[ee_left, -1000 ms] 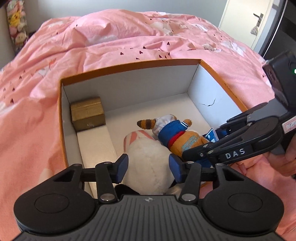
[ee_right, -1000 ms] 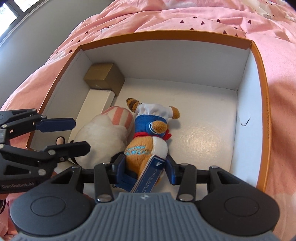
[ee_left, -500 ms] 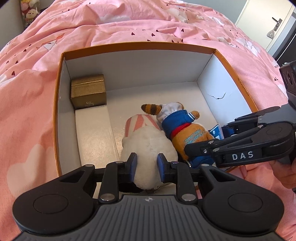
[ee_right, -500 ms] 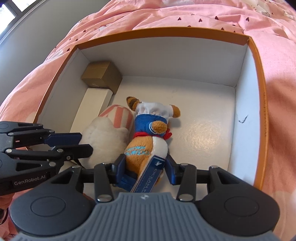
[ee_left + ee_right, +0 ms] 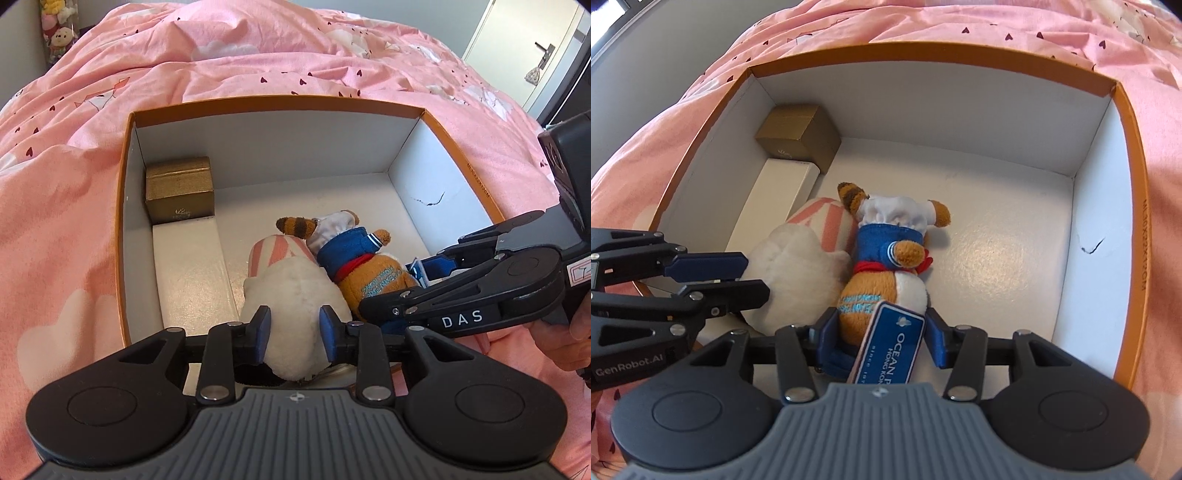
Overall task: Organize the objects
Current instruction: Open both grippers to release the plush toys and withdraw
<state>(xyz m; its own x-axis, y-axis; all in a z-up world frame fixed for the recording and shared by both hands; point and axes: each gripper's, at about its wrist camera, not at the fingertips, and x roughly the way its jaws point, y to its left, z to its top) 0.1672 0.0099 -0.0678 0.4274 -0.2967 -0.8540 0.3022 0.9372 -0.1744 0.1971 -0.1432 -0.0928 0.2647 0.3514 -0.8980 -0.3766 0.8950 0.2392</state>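
Observation:
An orange-rimmed white box [image 5: 280,101] [image 5: 1128,155] lies on the pink bed. Inside lie a white plush with pink-striped ears [image 5: 291,291] [image 5: 798,269] and an orange raccoon plush in a blue jacket [image 5: 354,258] [image 5: 886,258] with a blue tag [image 5: 890,347]. My left gripper [image 5: 294,332] is shut on the white plush's near end. My right gripper [image 5: 881,334] is shut on the raccoon plush's lower body. Each gripper shows in the other's view: the right one [image 5: 461,291], the left one [image 5: 687,280].
A gold box [image 5: 180,194] [image 5: 798,136] sits in the box's far left corner, with a long white box [image 5: 192,273] [image 5: 775,199] in front of it along the left wall. The pink duvet [image 5: 258,55] surrounds the box. A door [image 5: 532,55] is at the far right.
My left gripper closed from wide open onto the white plush, then its fingers spread slightly. The left camera view rose. My right gripper kept its grip on the raccoon plush.

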